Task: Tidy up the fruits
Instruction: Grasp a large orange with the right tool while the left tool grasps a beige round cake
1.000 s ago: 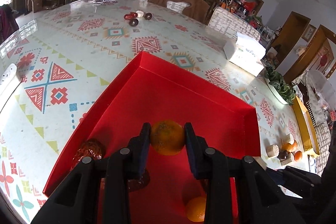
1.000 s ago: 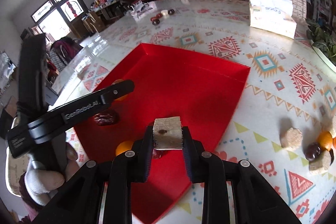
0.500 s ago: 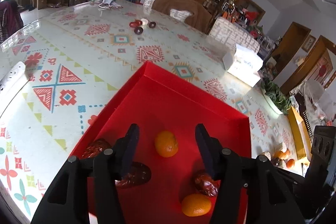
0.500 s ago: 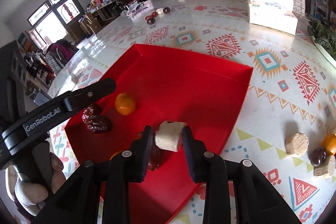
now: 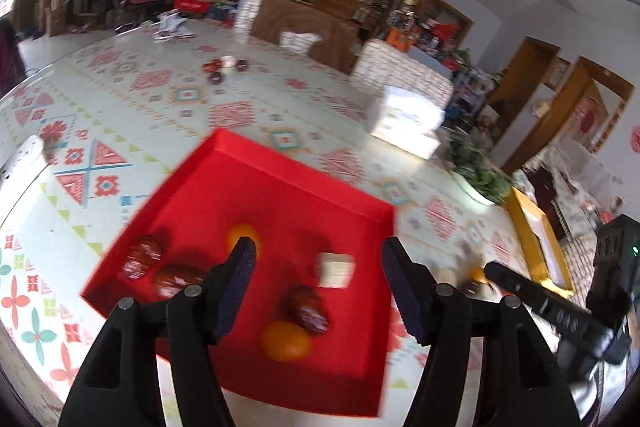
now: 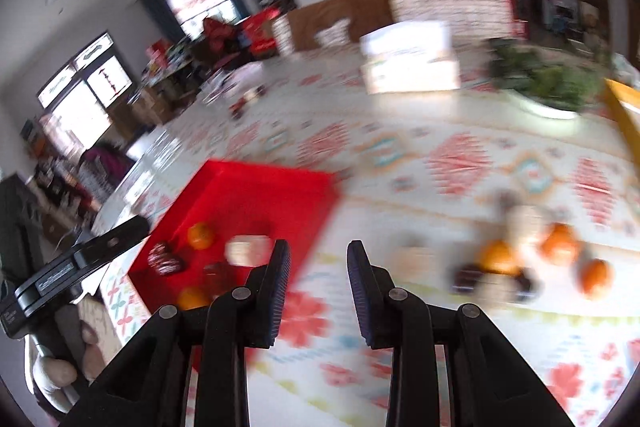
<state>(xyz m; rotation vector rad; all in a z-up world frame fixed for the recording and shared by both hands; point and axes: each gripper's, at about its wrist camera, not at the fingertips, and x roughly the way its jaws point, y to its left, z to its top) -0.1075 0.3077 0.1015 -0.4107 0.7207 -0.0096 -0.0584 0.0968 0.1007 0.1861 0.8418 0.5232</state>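
Note:
A red tray (image 5: 304, 183) lies on the patterned table. In it are two oranges (image 5: 286, 340), several dark red dates (image 5: 309, 311) and a pale cut chunk (image 5: 335, 269). My left gripper (image 5: 316, 259) is open and empty, raised over the tray's near half. My right gripper (image 6: 316, 263) is open and empty, over the table just right of the tray (image 6: 256, 195). A blurred pile of oranges (image 6: 560, 245), dark dates and pale chunks (image 6: 412, 253) lies on the table to its right.
A white tissue box (image 5: 406, 125) and a potted plant (image 5: 478, 175) stand at the far right. A small group of dates (image 5: 218, 71) lies far across the table. A yellow tray (image 5: 536, 239) sits at the right edge. A white object (image 5: 20, 163) lies at the left edge.
My left gripper let go of the orange, opened wide and pulled back. My right gripper dropped the pale chunk into the tray, opened and swung right toward the fruit pile.

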